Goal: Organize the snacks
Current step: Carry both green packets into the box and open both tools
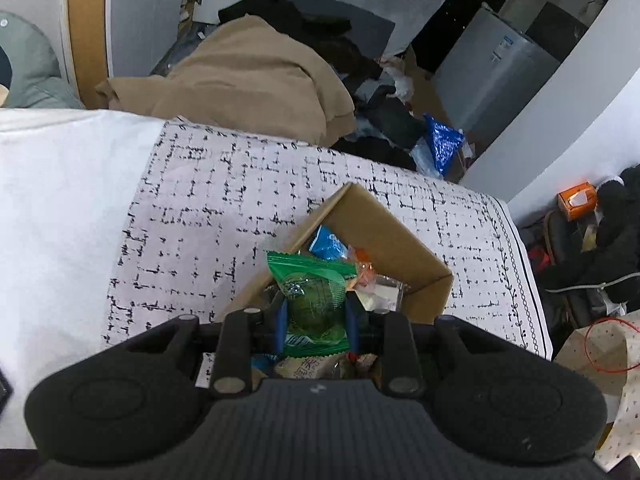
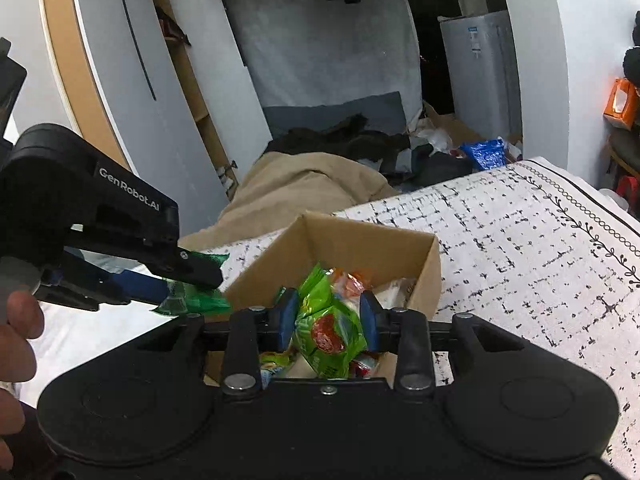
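A dark green packet [image 1: 314, 300] is pinched in the left gripper [image 1: 316, 322] and a light green one [image 2: 330, 334] sits between the right gripper's [image 2: 330, 326] loosened pads, both over the box [image 1: 384, 232] on the tabletop [image 1: 200, 200], presumably for sorting.

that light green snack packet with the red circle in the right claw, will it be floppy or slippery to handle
The light green packet looks crinkled and puffy, so probably soft and light. Its glossy film may slip between the right claw pads.

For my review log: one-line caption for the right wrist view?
Right gripper holds a green packet over the box; left gripper grips another.
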A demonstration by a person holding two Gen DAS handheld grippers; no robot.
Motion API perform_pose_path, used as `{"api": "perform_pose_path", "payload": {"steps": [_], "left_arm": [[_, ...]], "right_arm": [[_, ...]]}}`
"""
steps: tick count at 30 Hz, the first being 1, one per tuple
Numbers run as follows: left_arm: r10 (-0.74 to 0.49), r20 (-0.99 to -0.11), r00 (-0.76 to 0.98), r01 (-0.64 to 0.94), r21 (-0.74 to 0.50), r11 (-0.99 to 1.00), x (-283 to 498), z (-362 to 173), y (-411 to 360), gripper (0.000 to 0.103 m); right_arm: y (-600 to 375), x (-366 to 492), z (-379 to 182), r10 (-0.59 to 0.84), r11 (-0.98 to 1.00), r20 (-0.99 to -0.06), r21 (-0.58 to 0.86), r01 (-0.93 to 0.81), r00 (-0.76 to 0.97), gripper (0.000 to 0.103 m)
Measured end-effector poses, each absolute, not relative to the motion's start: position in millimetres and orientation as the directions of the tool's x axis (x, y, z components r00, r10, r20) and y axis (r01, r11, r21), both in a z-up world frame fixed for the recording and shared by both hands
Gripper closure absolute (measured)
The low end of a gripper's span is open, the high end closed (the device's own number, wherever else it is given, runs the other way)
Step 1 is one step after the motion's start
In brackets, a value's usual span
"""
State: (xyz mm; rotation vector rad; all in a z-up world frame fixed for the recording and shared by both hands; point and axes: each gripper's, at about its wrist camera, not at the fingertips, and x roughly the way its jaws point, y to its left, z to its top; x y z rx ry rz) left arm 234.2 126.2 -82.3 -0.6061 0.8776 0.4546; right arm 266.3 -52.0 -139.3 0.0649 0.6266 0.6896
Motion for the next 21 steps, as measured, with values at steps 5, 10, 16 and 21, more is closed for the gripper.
{"api": "perform_pose_path", "payload": {"steps": [5,10,16,21], "left_arm": [[0.116,-0.831,0.544,-0.602,-0.290,0.744,238,-90,128,0.074],[0.091,-0.841,0.533,-0.598,-0.298,0.744,241,-95,126,0.068],[0.092,-0.848,0.521,-0.608,-0.294,0.738,238,-93,124,0.045],[0.084,-0.853,0.516,-0.605,-0.294,0.740,234,-87,119,0.025]], "right_arm": [[-57,269,-143,0.586,0.799,-0.533,0.255,-0.544,0.610,0.064],[-68,269,-147,0.554,0.822,-0.553,0.244,-0.514,0.623,0.064],[-80,266,-143,0.535,0.836,-0.572,0.255,-0.485,0.622,0.064],[-89,259,-133,0.527,0.845,-0.583,0.284,-0.453,0.618,0.064]]}}
